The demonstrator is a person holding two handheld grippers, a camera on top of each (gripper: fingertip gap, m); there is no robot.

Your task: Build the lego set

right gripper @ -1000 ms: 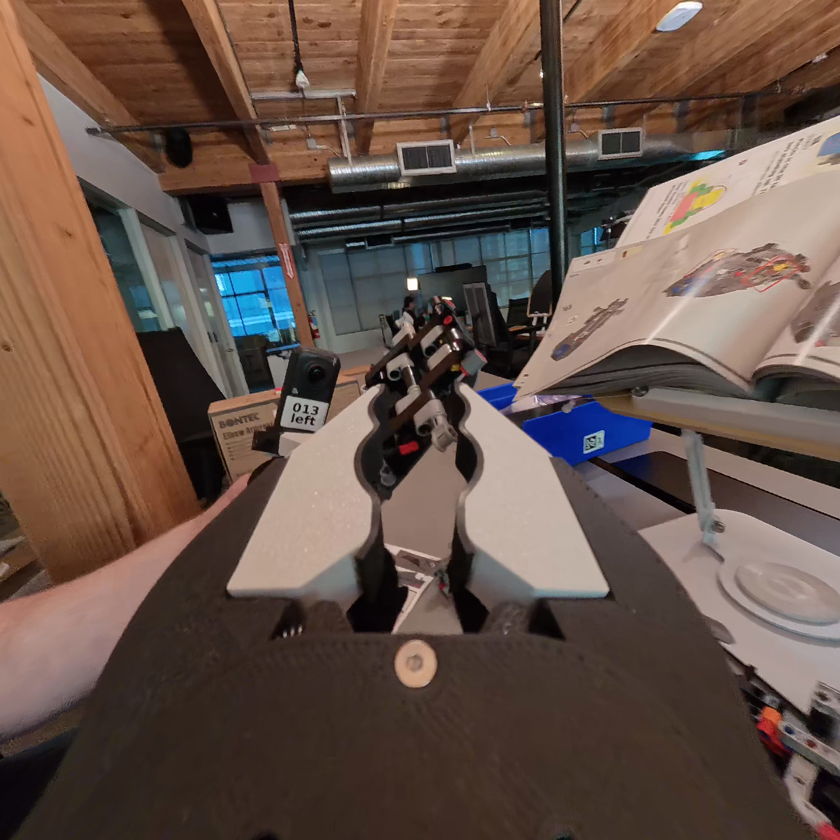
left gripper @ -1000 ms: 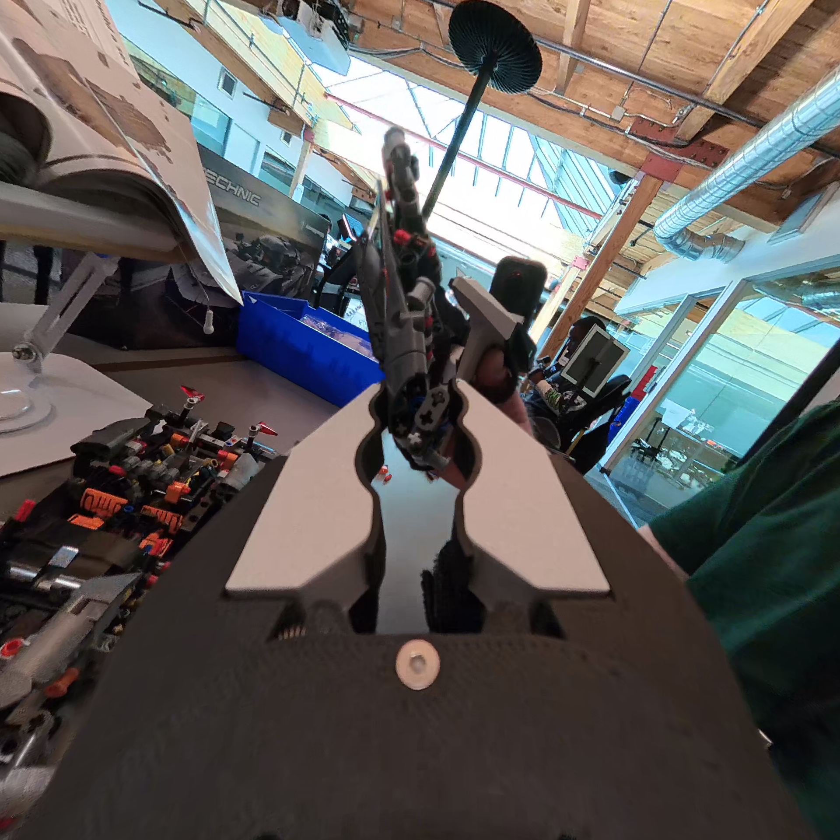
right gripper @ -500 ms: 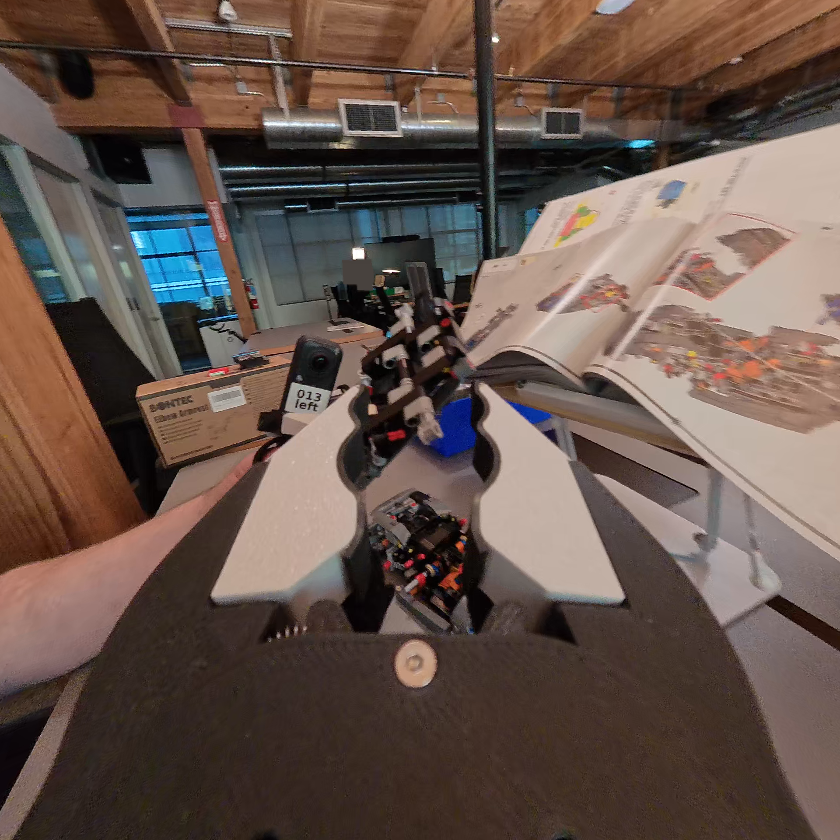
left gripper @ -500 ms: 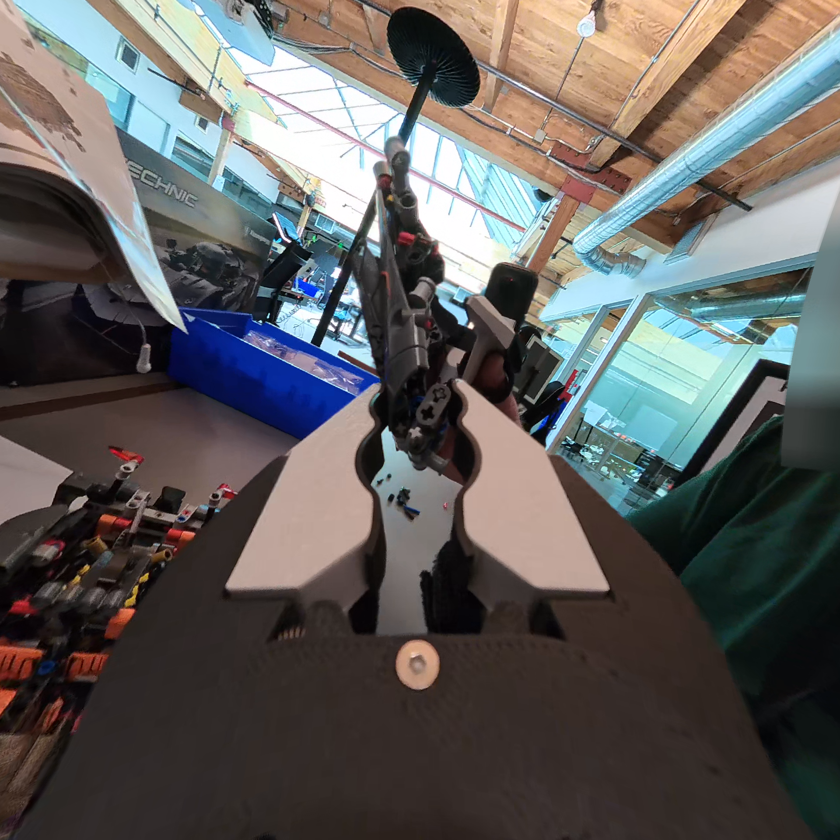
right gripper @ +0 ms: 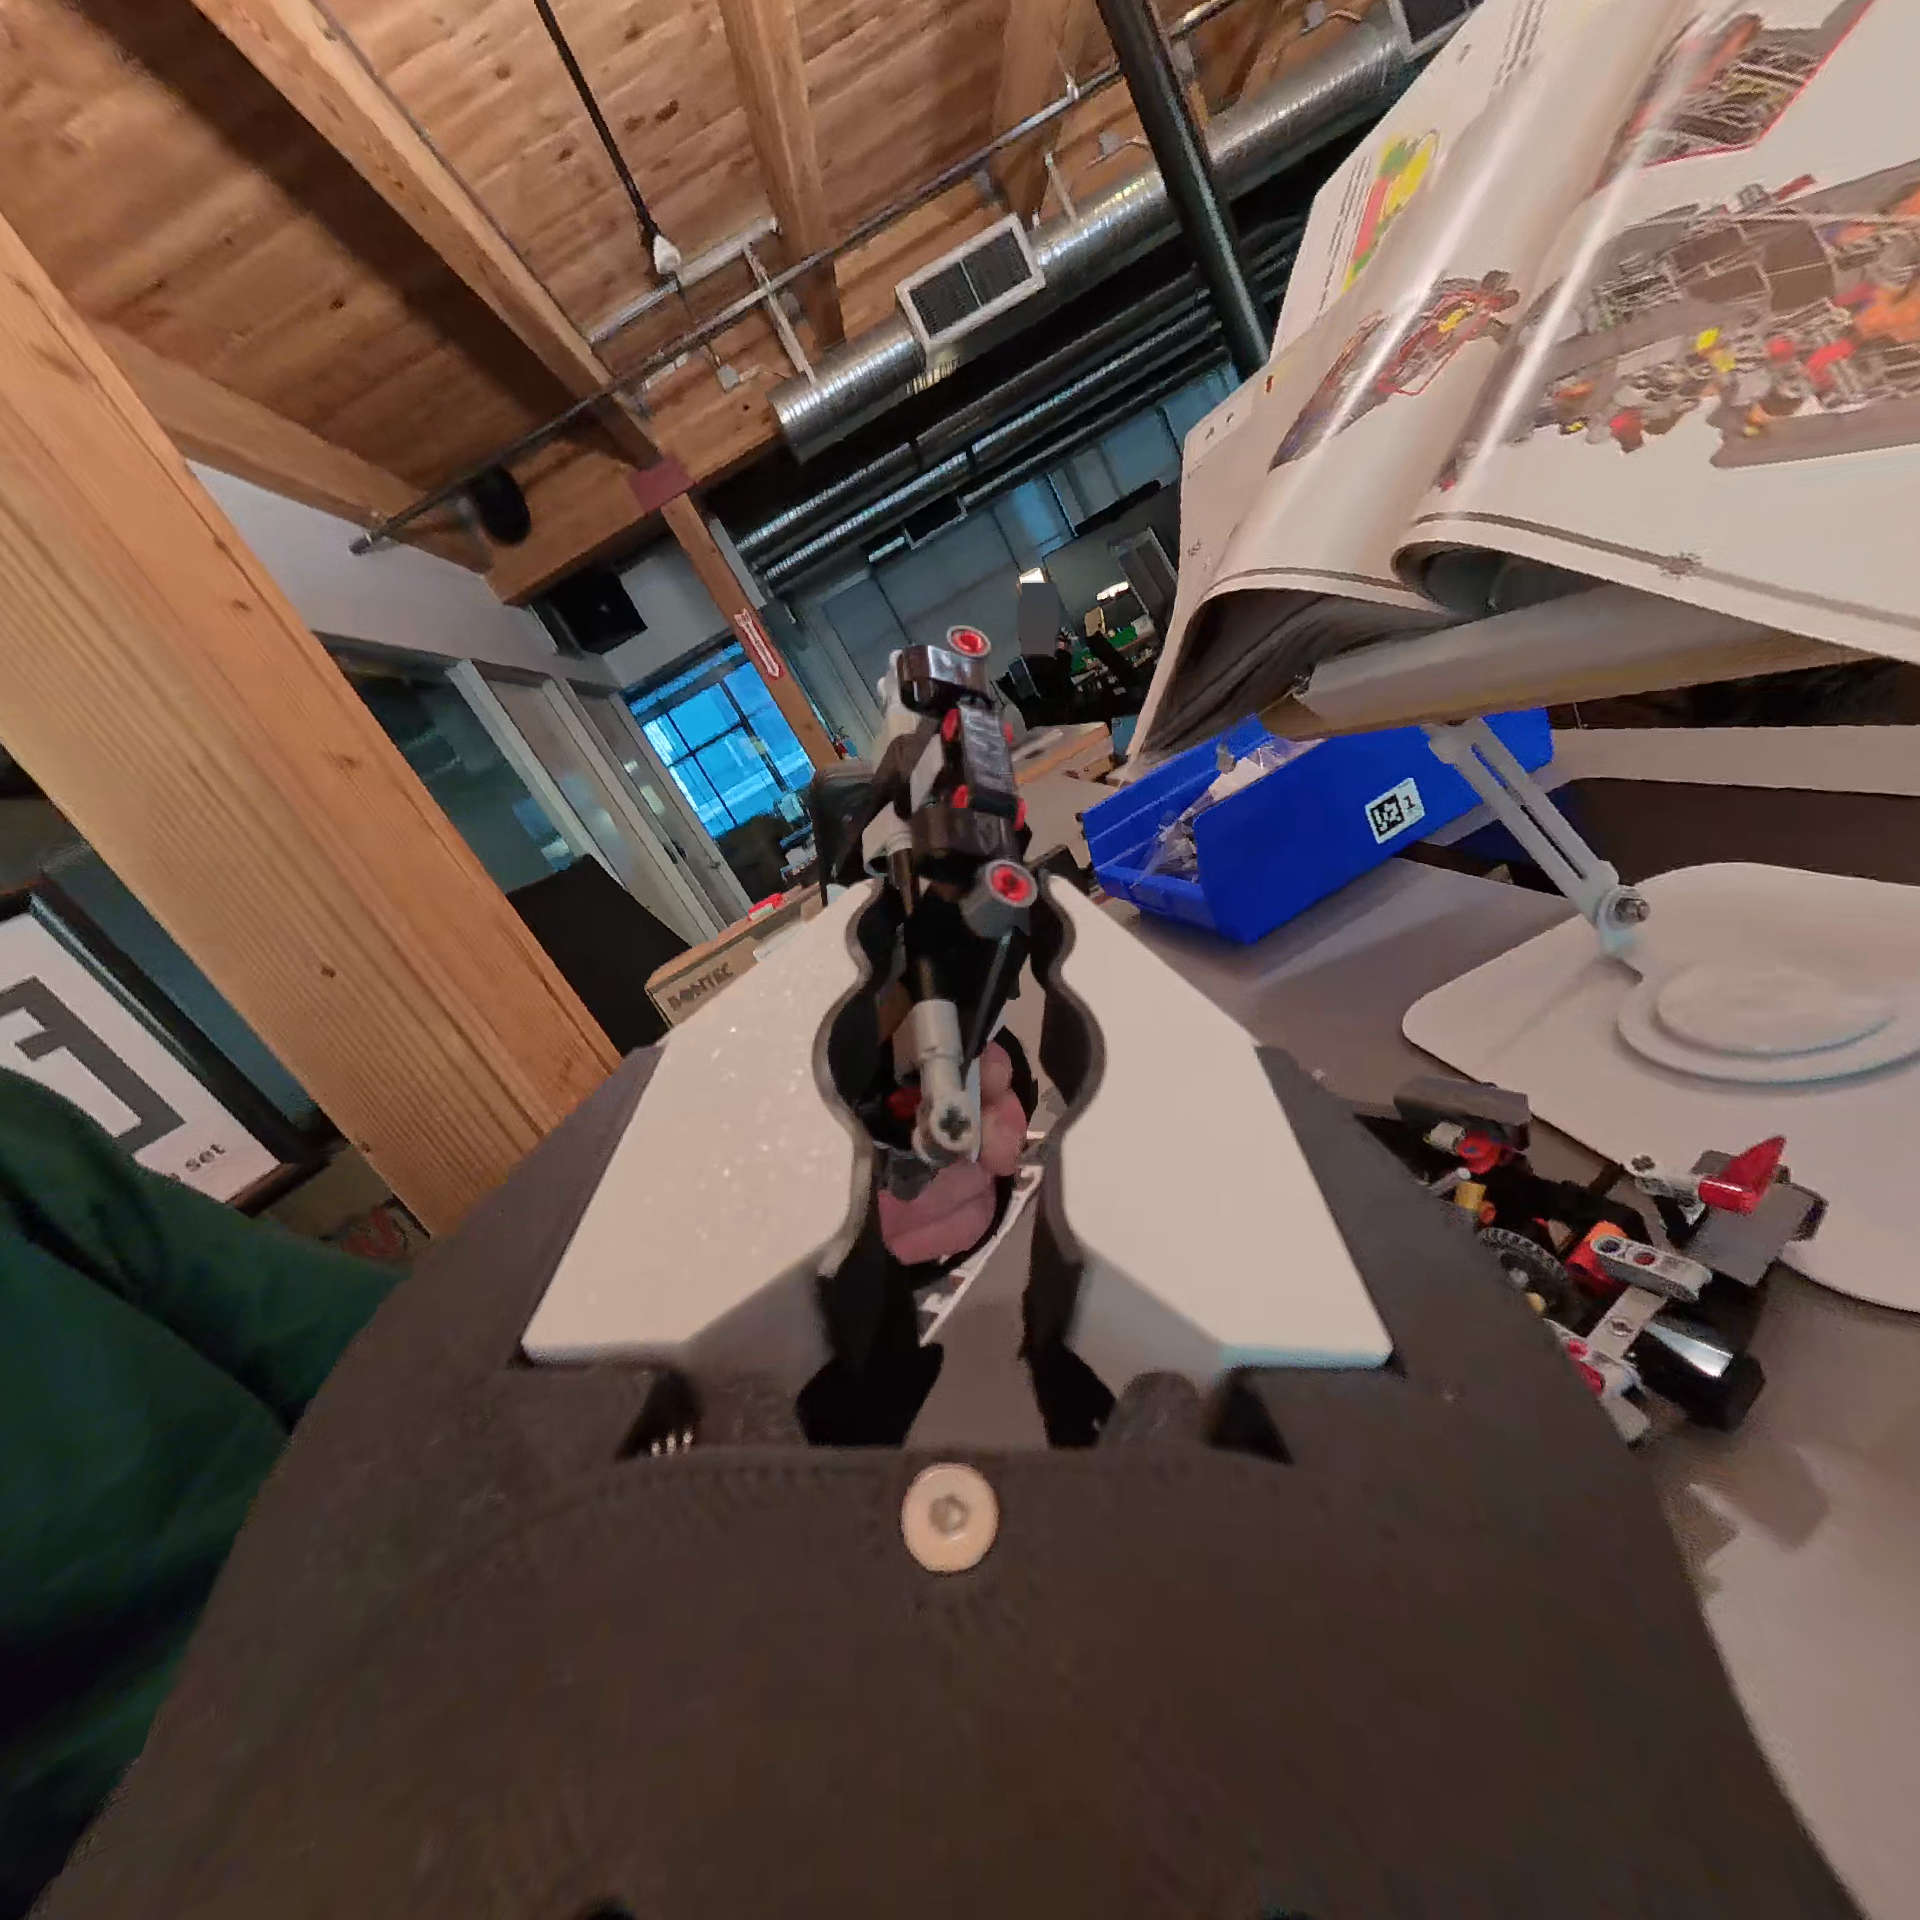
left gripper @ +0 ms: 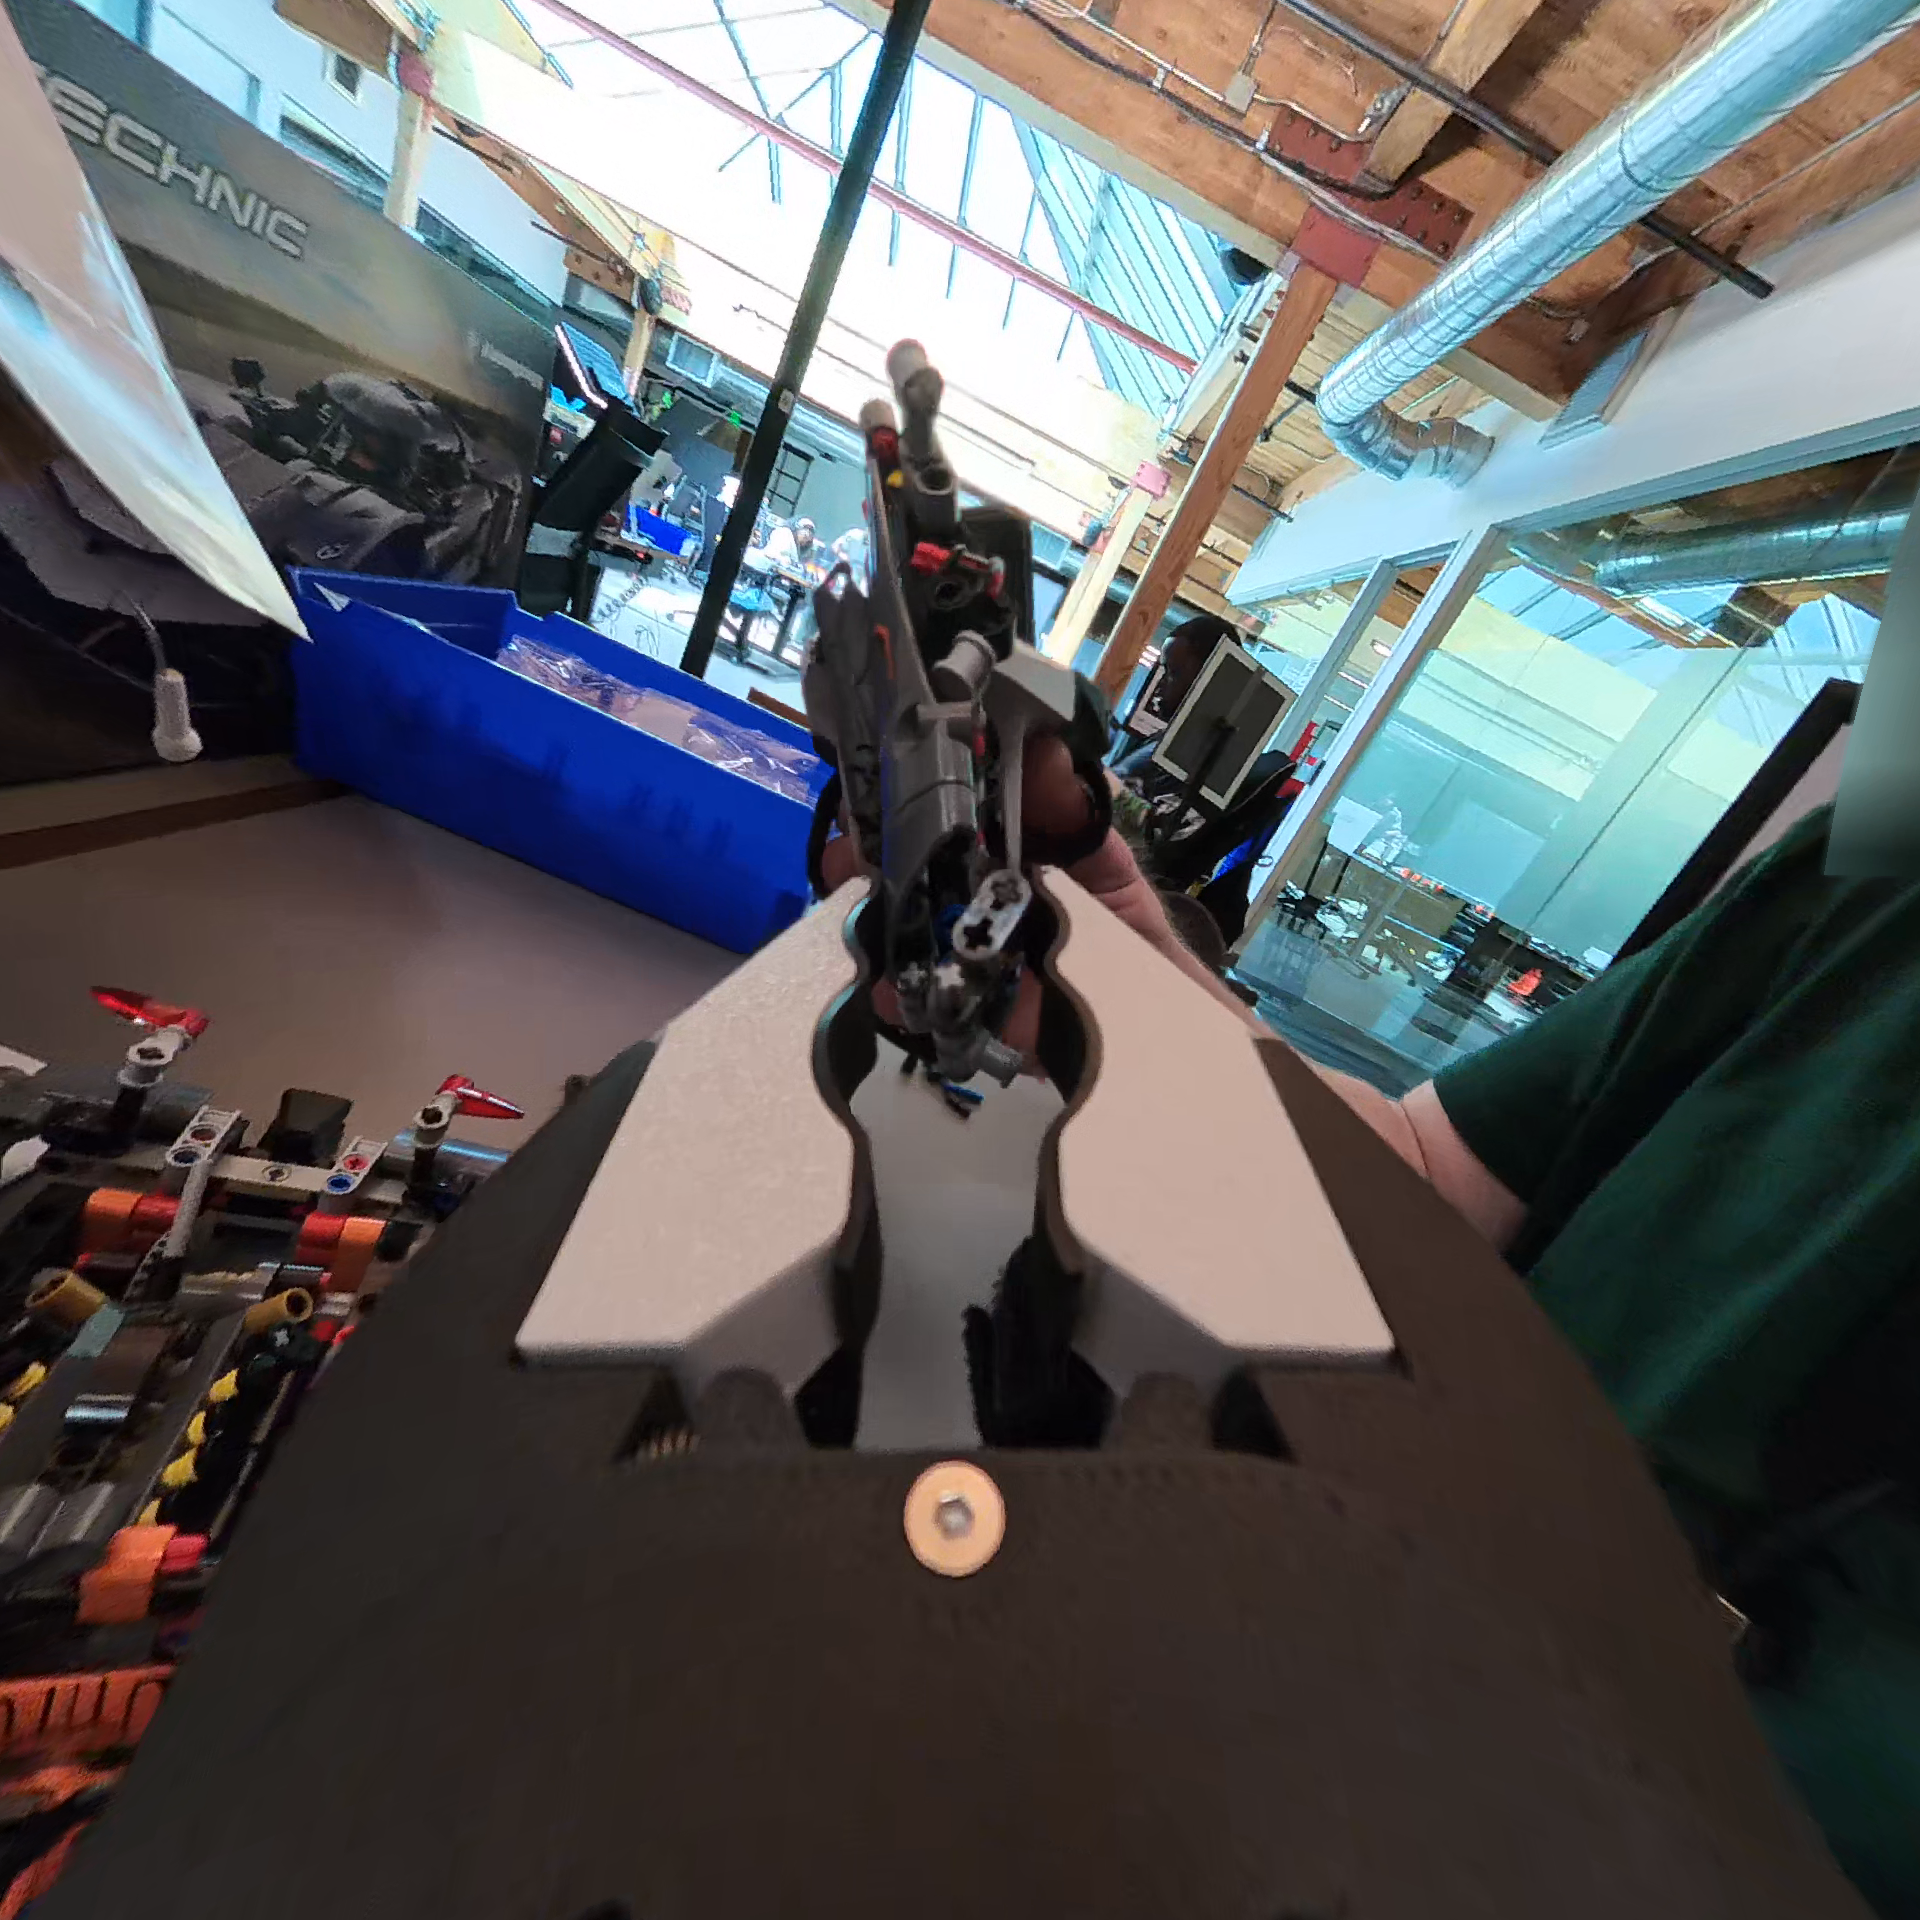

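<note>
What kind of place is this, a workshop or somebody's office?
It looks like an open-plan office or lab in a converted timber building: exposed wooden beams, silver ducts, glass-walled rooms. The table serves as a model-building bench, with a blue parts bin.

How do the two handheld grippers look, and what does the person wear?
Both the left gripper and the right gripper have a matte black, ribbed body with one round silver screw in its middle. Their jaws are light grey wedges with wavy black inner edges. The person wears a dark green sleeve.
</note>
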